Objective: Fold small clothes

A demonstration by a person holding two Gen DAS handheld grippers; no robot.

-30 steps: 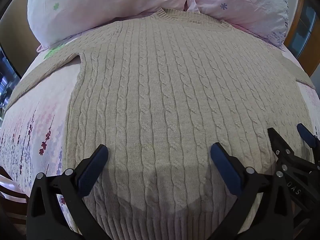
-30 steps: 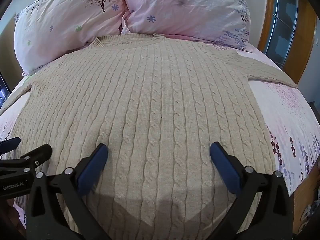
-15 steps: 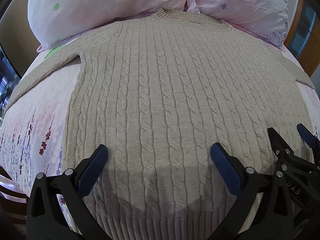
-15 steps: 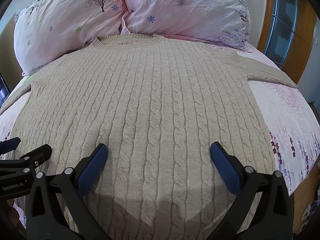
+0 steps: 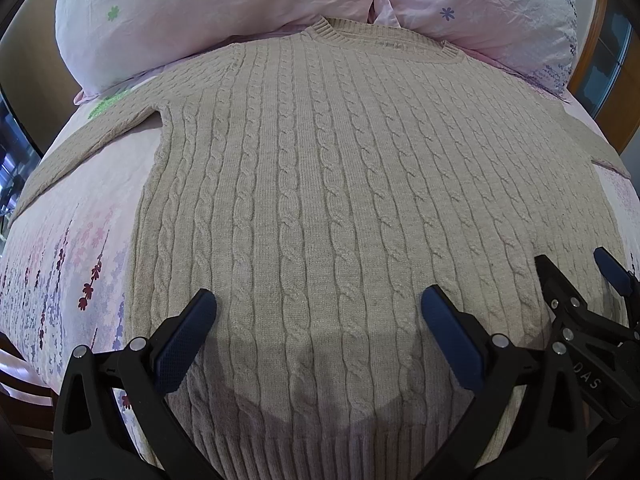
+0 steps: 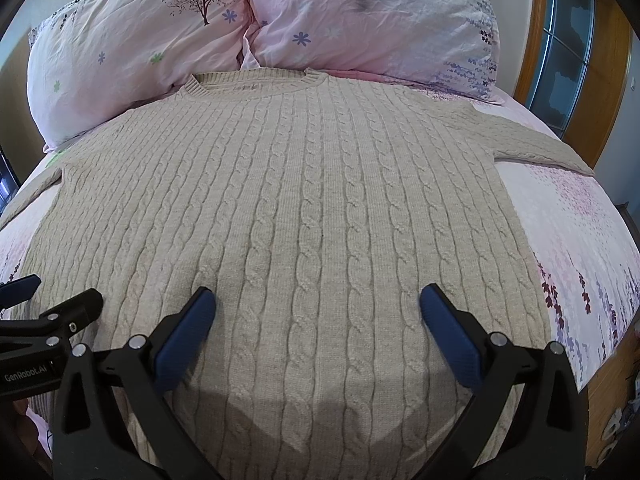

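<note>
Sweater (image 5: 340, 200) flat on bed, beneath both gaping tongs (image 5: 318, 314)

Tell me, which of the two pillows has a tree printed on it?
The left pillow, seen from the right gripper's camera: a dark bare tree sits near its inner edge. The right pillow shows only small flowers and purple sprigs.

Both wrist views low, facing pillows (image 5: 224, 12); sharing sweater (image 6: 320, 220)

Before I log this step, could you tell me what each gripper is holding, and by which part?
Nothing: the left gripper and right gripper are both open above the flat sweater.
</note>
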